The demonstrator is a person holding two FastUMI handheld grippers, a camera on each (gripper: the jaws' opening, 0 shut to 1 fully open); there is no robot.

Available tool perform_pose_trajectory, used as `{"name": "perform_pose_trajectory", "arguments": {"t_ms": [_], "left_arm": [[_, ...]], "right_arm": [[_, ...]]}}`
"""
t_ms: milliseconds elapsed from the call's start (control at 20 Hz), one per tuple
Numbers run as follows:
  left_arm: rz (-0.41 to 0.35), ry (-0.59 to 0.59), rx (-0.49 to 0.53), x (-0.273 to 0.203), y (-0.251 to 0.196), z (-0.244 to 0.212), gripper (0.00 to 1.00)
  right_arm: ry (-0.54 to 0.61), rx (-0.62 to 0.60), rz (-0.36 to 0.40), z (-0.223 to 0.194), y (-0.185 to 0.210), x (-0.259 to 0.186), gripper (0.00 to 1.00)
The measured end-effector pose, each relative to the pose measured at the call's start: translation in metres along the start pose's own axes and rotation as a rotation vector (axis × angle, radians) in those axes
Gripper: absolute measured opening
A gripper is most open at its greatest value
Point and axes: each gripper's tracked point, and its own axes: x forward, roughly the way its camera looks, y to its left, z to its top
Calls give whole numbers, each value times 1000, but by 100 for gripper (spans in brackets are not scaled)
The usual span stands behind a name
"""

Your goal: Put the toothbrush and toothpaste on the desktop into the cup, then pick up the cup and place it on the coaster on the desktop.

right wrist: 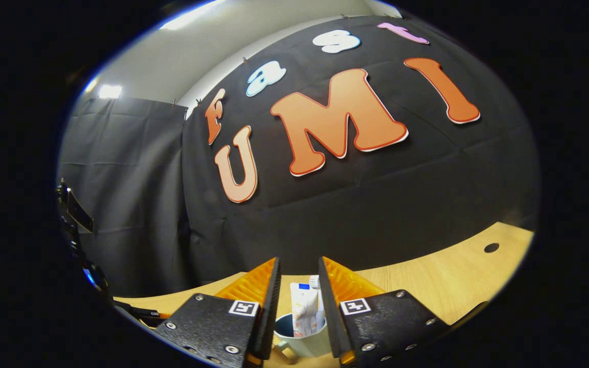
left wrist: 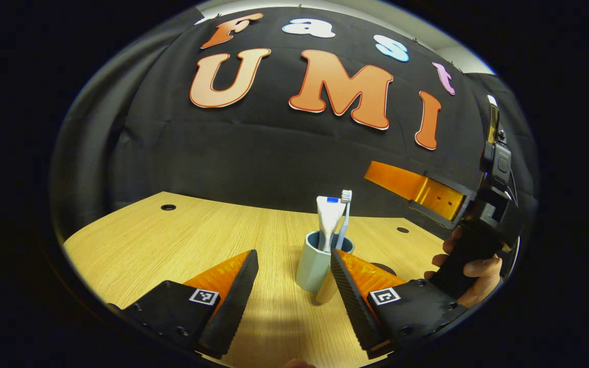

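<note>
Held above the wooden desktop (left wrist: pixel 172 240), the left gripper (left wrist: pixel 294 266) is seen with its jaws spread wide and nothing clasped between them. Between and just beyond its fingertips the pale blue cup (left wrist: pixel 317 260) is found standing upright on the wood, close to the right-hand finger (left wrist: pixel 348 286) and partly overlapped by it in the left gripper view; whether that finger touches the cup cannot be told. Inside the cup the white toothpaste (left wrist: pixel 329 217) tube is stood on end, with the toothbrush (left wrist: pixel 344 214) leaned beside it, bristles uppermost, both rising well above the rim. A dark round patch (left wrist: pixel 384 267), possibly the coaster, is glimpsed on the desktop just behind that finger, but it is mostly hidden. Farther to the right in the same view the right gripper (left wrist: pixel 412 186) is held in a hand (left wrist: pixel 471 273) above the desktop, off to the side of the cup. In the right gripper view, the right gripper (right wrist: pixel 298 278) is shown with its jaws parted by a moderate gap and nothing pressed between them; the cup (right wrist: pixel 302 337) is seen below, through that gap, with the toothpaste (right wrist: pixel 304 306) upright in it. Round holes (left wrist: pixel 168 207) are set into the desktop near its far edge.
</note>
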Motion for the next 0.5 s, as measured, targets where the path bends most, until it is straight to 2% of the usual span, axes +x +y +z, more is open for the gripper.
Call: {"name": "perform_pose_trajectory", "arguments": {"t_ms": [50,100,150,250,350,450,500], "left_arm": [[-8,5,3,2,-4,5,92],[-19,15,7,3,-8,7,92],[-44,29,0,3,-14,10,92],[-86,60,-20,6,-26,17,92],[-102,85,-5,8,-35,27,93],[-157,149,2,9,-52,26,95],[-181,191,2,11,-61,22,99]], "right_arm": [[0,-8,0,4,-1,-4,52],[1,-12,4,8,-2,-8,55],[-3,-11,3,13,-4,-13,54],[-17,-9,3,26,-10,-25,70],[-28,-21,-3,39,-20,-37,78],[-39,-46,5,51,-25,-50,84],[-44,-74,6,58,-28,-58,86]]}}
